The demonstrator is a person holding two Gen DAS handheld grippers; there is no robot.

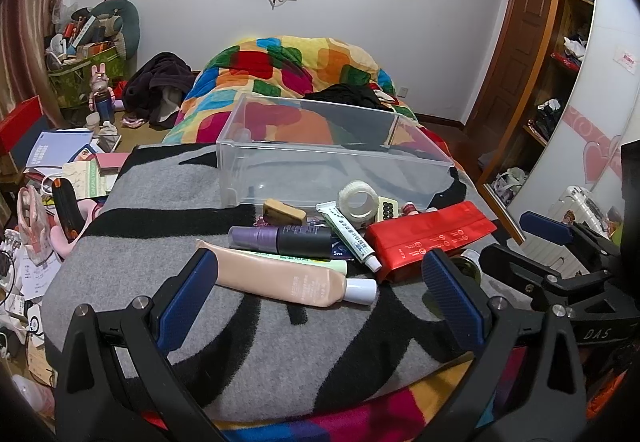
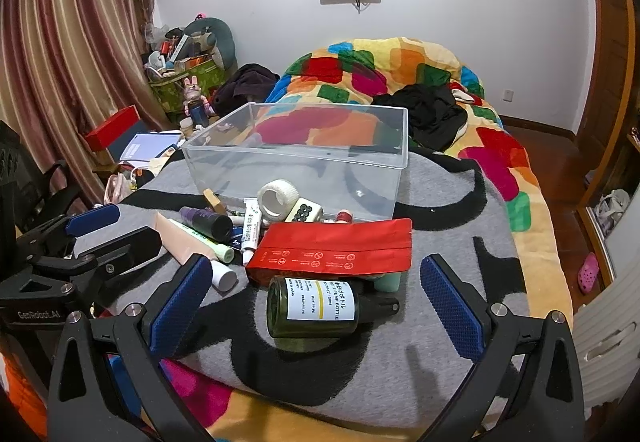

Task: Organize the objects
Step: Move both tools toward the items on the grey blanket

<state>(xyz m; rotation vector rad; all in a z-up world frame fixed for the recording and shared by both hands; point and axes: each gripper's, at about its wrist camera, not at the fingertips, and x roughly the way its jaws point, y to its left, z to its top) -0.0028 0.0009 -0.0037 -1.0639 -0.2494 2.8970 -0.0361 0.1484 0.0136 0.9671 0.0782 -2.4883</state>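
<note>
Both grippers hang wide apart, holding nothing: the left gripper (image 1: 318, 278) straddles the peach tube (image 1: 288, 278), the right gripper (image 2: 316, 282) frames the dark green pump bottle (image 2: 316, 308) (lying on its side). Both items lie in front of the clear plastic bin (image 2: 296, 158), beyond the red pouch (image 2: 336, 248) on the grey blanket (image 2: 440, 202).
</note>
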